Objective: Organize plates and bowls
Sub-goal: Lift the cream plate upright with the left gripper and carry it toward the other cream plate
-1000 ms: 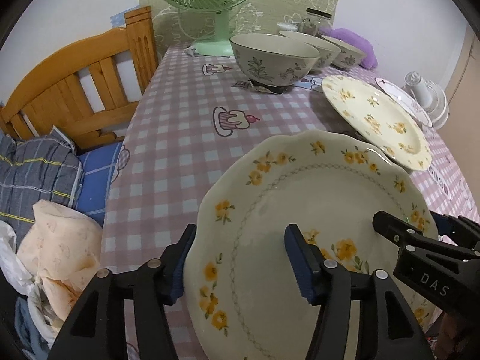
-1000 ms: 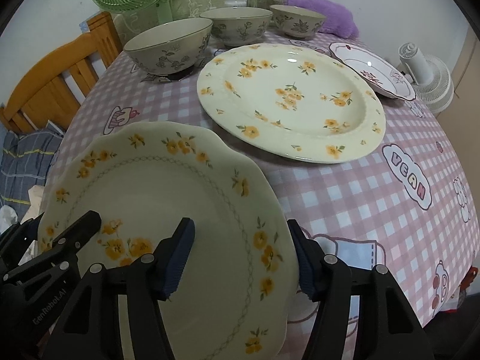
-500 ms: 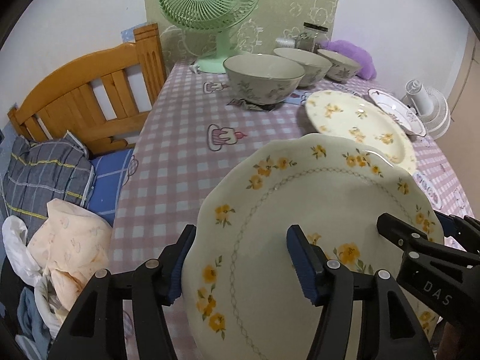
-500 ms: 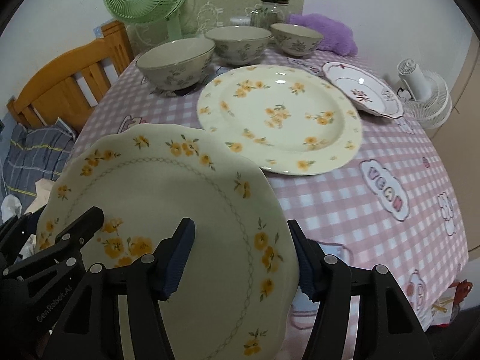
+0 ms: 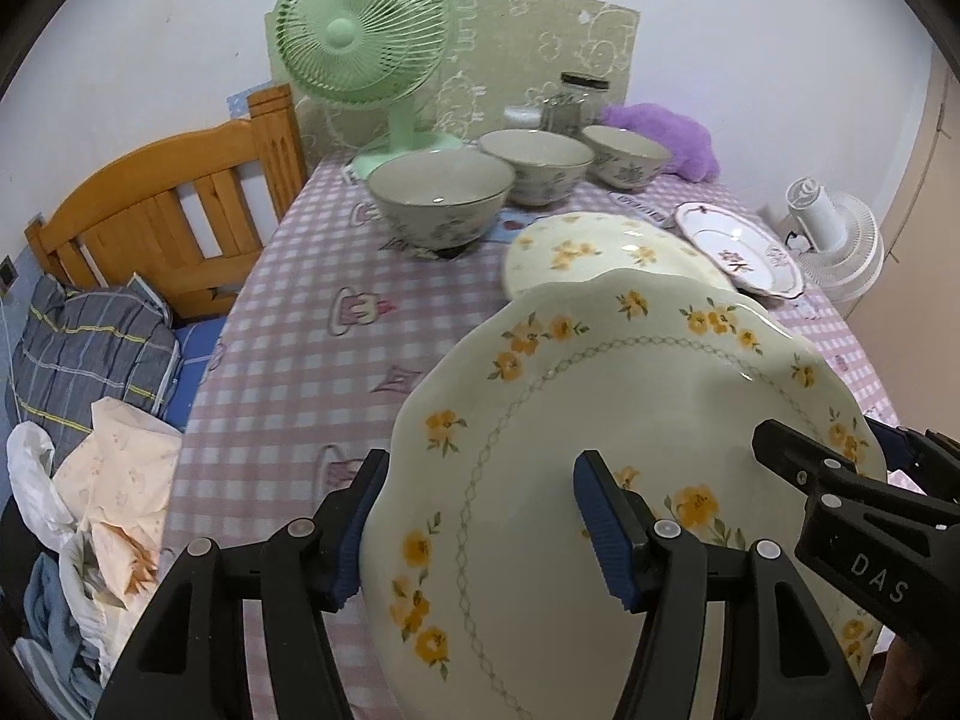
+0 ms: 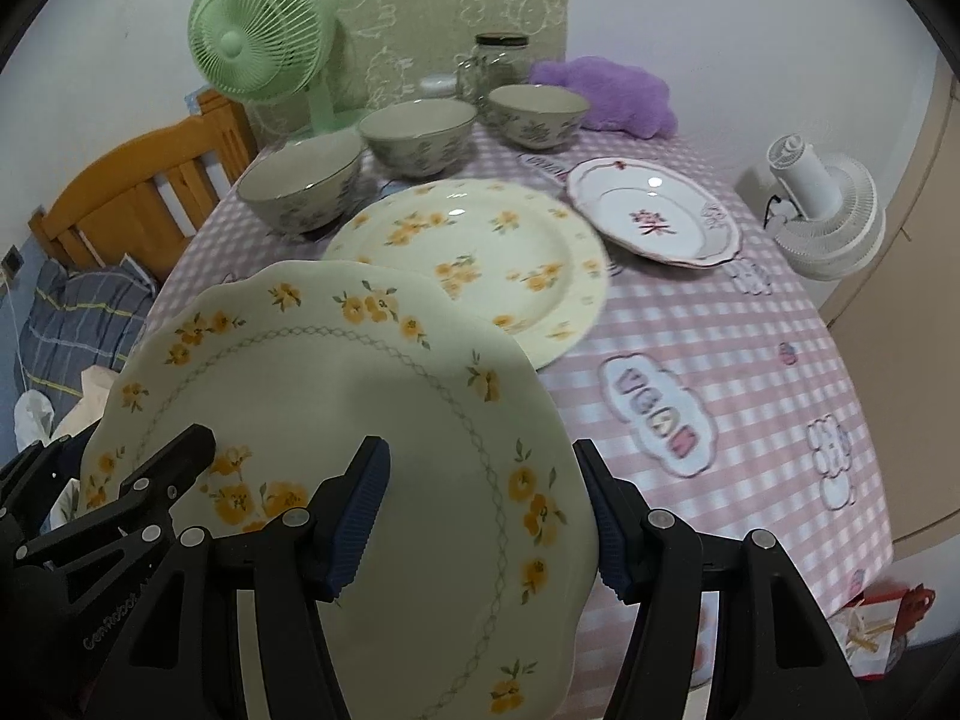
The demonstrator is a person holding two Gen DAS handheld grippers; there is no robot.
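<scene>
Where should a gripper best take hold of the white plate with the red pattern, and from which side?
Probably its flared rim at the near right edge, coming from the table's open right side. The white plate lies flat, so only the rim offers a hold, and the round flowered plate crowds its left.

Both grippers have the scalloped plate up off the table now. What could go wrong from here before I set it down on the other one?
1. The scalloped plate is held only at its near rim, one finger of the left gripper and of the right gripper over it and one under; it could tip or slip.
2. Its far edge overlaps the big flowered plate in both views; lowering early could knock the rims together.
3. The nearest bowl sits just beyond; overshooting may bump it.
</scene>
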